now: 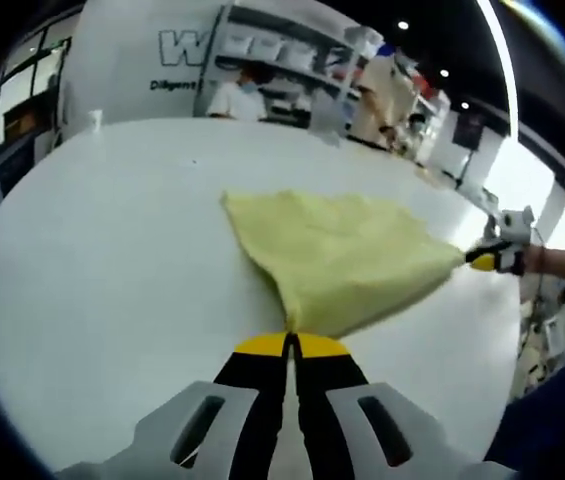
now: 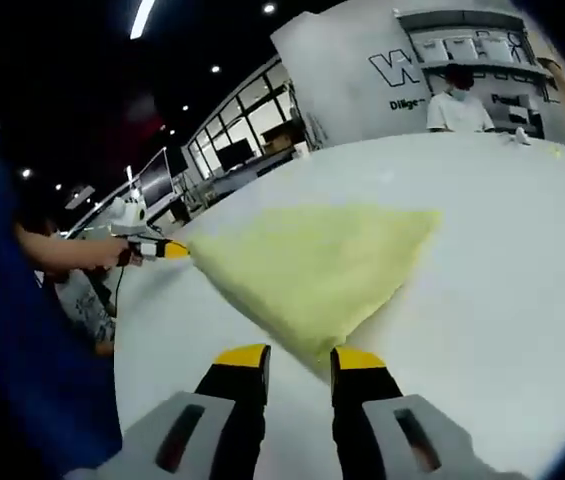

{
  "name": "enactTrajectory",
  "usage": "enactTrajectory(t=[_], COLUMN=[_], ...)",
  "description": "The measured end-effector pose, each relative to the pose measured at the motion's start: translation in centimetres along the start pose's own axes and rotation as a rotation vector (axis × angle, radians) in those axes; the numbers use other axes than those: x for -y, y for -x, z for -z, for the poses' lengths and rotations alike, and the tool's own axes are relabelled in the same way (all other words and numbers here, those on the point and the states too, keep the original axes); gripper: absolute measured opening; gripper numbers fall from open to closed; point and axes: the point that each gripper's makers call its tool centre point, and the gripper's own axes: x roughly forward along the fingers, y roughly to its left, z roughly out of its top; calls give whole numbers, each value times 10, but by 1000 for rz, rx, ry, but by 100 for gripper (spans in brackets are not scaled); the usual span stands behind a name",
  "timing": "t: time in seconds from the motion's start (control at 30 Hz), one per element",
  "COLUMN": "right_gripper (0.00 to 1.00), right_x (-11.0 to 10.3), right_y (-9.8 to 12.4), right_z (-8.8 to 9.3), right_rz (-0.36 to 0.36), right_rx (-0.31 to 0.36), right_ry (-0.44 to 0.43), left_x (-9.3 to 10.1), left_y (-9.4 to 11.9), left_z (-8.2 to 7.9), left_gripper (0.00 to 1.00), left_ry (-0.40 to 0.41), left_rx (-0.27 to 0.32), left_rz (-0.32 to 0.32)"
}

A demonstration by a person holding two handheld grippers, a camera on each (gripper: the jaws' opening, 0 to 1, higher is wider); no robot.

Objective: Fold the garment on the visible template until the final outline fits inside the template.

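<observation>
A pale yellow garment (image 1: 342,255) lies spread as a rough triangle on the white table (image 1: 112,260). My left gripper (image 1: 290,345) is shut on its near corner, the yellow-tipped jaws pressed together. My right gripper (image 1: 486,260) shows at the garment's right corner, held by a hand. In the right gripper view the garment (image 2: 312,265) runs from my left gripper (image 2: 170,249) at the far left corner down to my right gripper (image 2: 300,358). There the jaws stand apart, and the cloth's near tip reaches just between the fingertips (image 2: 244,356).
The white table's (image 2: 502,250) far edge curves round behind the cloth. A person in white (image 1: 237,98) stands beyond it by shelves and a white wall with lettering. A blue sleeve (image 2: 22,380) fills the left of the right gripper view.
</observation>
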Motion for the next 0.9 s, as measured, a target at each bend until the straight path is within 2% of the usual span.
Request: enactTrajectory(t=[0.1, 0.27, 0.47, 0.63, 0.9], right_gripper=[13, 0, 0, 0, 0], right_x=[-8, -2, -1, 8, 2], right_y=[1, 5, 6, 7, 14], right_z=[-2, -8, -7, -7, -10], right_rz=[-27, -23, -17, -20, -44], right_rx=[16, 56, 56, 61, 51], right_ry=[-17, -57, -74, -84, -94], left_x=[0, -2, -2, -1, -1], left_y=[0, -1, -1, -1, -1], left_z=[1, 2, 2, 2, 2], left_gripper=[1, 1, 1, 1, 1], left_ry=[-2, 0, 0, 2, 7], left_rx=[-3, -5, -6, -7, -8], left_rz=[0, -3, -5, -5, -2])
